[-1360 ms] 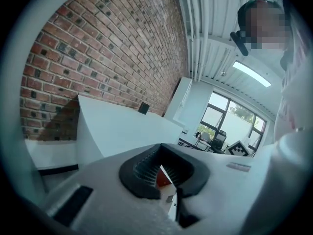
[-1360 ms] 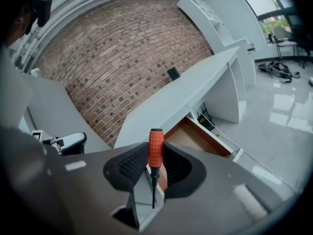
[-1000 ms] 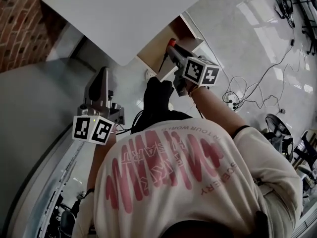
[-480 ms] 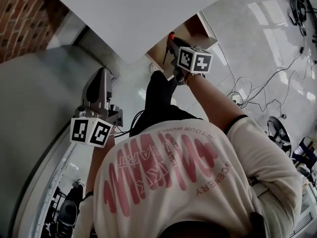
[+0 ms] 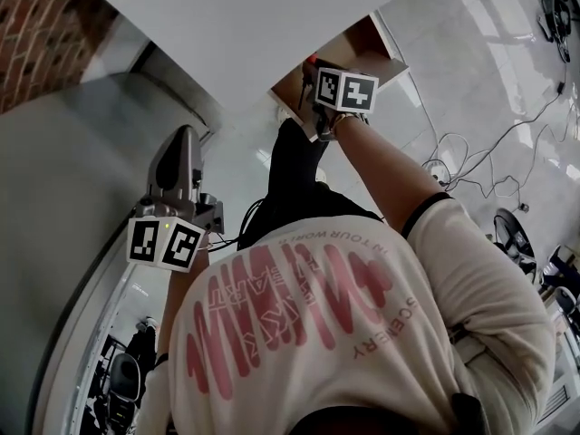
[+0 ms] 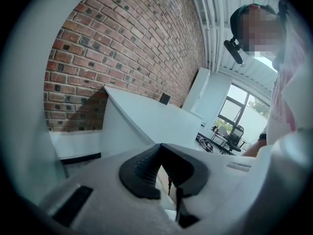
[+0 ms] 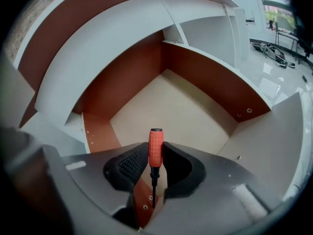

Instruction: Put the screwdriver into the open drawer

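Observation:
My right gripper is shut on the screwdriver. Its orange handle stands up between the black pads and its dark shaft runs down behind them. The gripper points steeply down into the open drawer, which has brown walls and a bare pale floor. In the head view the right gripper hangs over the drawer, just under the white desk's edge. My left gripper is held apart at the left, away from the drawer. Seen in its own view, the left gripper has its pads meeting at the tip, with nothing between them.
The white desktop overhangs the drawer. A brick wall stands at the far left. Cables and a chair base lie on the glossy floor at the right. The person's dark trouser leg stands just below the drawer.
The right gripper has carried the screwdriver down and further over the drawer, towards the top of the head view. The left gripper has sunk a little.

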A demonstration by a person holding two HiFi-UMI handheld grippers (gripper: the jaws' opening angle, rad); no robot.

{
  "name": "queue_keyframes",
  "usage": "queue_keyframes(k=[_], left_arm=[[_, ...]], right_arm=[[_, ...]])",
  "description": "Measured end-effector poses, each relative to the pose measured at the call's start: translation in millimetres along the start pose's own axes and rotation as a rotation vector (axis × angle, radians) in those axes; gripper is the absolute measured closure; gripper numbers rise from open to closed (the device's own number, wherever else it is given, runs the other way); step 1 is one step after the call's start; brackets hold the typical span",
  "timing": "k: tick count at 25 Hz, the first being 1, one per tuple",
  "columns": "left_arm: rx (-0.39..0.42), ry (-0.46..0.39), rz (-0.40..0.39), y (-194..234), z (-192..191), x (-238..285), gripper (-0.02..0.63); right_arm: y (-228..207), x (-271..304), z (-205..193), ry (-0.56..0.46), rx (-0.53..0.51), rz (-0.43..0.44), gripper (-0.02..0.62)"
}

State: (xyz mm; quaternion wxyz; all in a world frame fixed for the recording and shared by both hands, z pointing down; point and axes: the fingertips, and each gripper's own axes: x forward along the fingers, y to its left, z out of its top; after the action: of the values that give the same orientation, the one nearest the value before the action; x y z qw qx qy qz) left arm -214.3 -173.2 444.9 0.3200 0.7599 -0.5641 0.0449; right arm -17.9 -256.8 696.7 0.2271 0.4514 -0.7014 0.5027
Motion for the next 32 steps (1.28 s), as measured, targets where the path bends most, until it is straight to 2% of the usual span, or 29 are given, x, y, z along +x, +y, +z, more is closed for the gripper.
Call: queue_keyframes(k=[5, 10, 20, 26, 32], left_arm=[[0.001, 0.01, 0.002, 2.6, -6.1, 1.3, 0.601], [-0.005, 0.032, 0.026, 12.2, -15.1, 1.7, 0.601], [-0.006, 0.049, 0.046, 15.4, -24.0, -4.3, 0.601], [-0.014, 0.05, 0.047, 18.5, -28.5, -5.1, 0.601], [-0.027, 0.047, 0.057, 20.9, -31.7, -7.2, 0.601]], right_arm=[[-8.2, 14.0, -5.3, 0.014, 0.059, -0.022, 0.491], [-21.1, 23.3, -8.9, 0.04, 0.123, -0.081, 0.489], [-17.3, 33.0, -10.3, 0.051, 0.085, -0.069, 0.489], [-17.8, 38.4, -11.4, 0.045, 0.1, -0.073, 0.489], [-25.7, 39.7, -16.3, 0.05, 0.159, -0.097, 0.488]])
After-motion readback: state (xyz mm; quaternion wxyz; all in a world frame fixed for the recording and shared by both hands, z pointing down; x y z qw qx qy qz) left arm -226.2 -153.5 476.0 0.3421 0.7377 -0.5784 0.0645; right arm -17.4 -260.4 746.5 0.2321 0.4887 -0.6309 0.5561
